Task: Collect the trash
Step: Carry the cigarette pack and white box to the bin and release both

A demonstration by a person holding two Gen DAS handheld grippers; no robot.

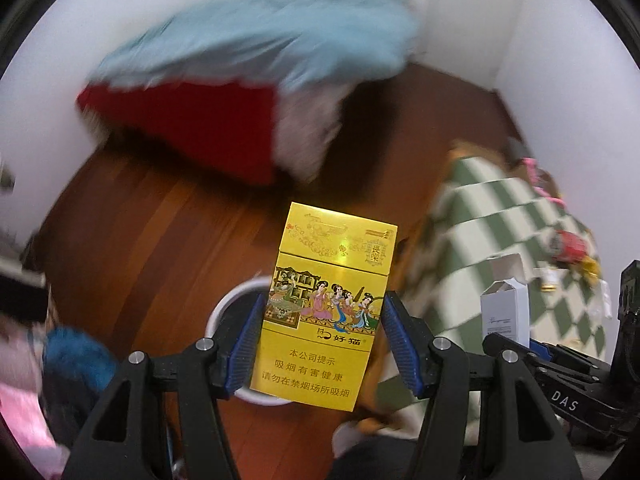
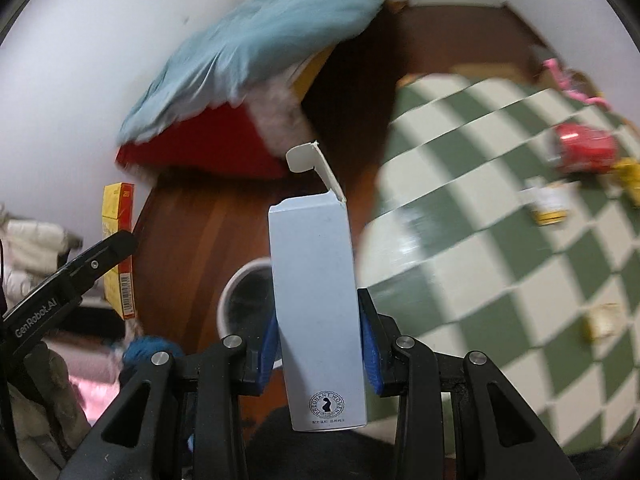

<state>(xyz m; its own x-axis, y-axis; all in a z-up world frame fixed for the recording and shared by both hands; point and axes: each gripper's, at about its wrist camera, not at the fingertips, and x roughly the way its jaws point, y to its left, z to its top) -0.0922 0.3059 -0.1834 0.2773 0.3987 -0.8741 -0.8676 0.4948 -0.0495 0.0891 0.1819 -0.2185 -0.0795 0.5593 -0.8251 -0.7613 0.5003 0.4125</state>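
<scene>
Two pieces of trash are in my grip at once: my left gripper [image 1: 322, 344] has the yellow cigarette pack [image 1: 326, 312] between its blue pads [image 1: 400, 344], though I see a sliver of gap on the right side, so I cannot tell how firmly it is pinched. My right gripper [image 2: 318, 344] is pressed onto the white carton [image 2: 316, 312], whose top flap stands open. I hold both upright over the white bin [image 2: 244, 296] on the wooden floor [image 1: 160, 240], I judge so that each can drop straight in. The bin's inside looks dark; what it holds I cannot make out. More trash lies well apart on the green checked cloth [image 2: 500, 240]: a red can [image 2: 584, 152] and a small jar [image 2: 548, 204]
</scene>
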